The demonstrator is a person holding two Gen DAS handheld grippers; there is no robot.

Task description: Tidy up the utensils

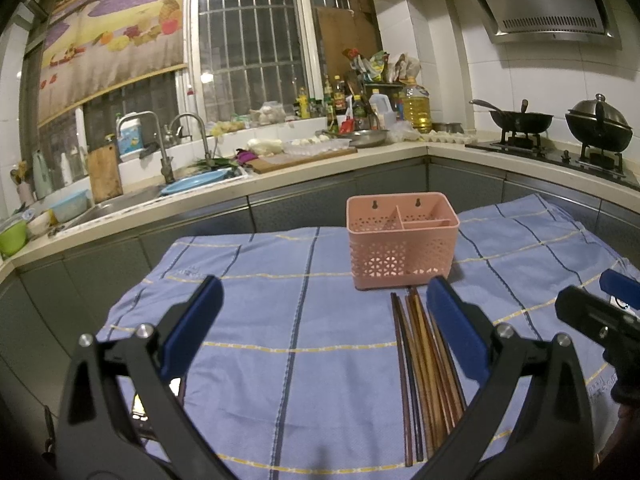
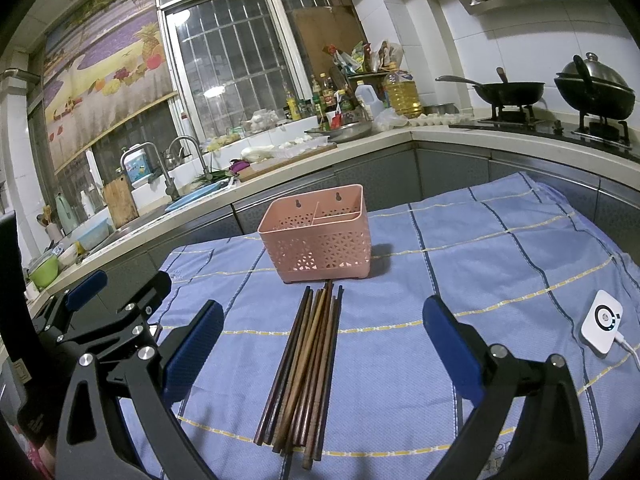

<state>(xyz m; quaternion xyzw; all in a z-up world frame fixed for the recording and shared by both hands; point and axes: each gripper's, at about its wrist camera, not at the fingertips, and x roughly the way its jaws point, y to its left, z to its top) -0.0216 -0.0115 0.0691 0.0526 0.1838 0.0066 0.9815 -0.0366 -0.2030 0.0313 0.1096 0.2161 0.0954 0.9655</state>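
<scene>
A pink perforated utensil holder point(image 1: 403, 242) point(image 2: 318, 236) with inner dividers stands empty on a blue checked cloth point(image 1: 280, 320) point(image 2: 480, 248). Just in front of it lies a bundle of several brown wooden chopsticks point(image 1: 424, 364) point(image 2: 306, 368), their tips toward the holder. My left gripper point(image 1: 324, 328) is open above the cloth, the chopsticks lying by its right finger. My right gripper point(image 2: 324, 340) is open too, hovering over the chopsticks with the bundle between its fingers. Neither holds anything. Each gripper shows at the edge of the other's view.
A white square device point(image 2: 602, 322) with a cable lies on the cloth at the right. Behind the table runs a counter point(image 1: 320, 168) with a sink point(image 1: 120, 204), taps, bottles and a cutting board. A stove point(image 1: 560, 152) with two woks is at back right.
</scene>
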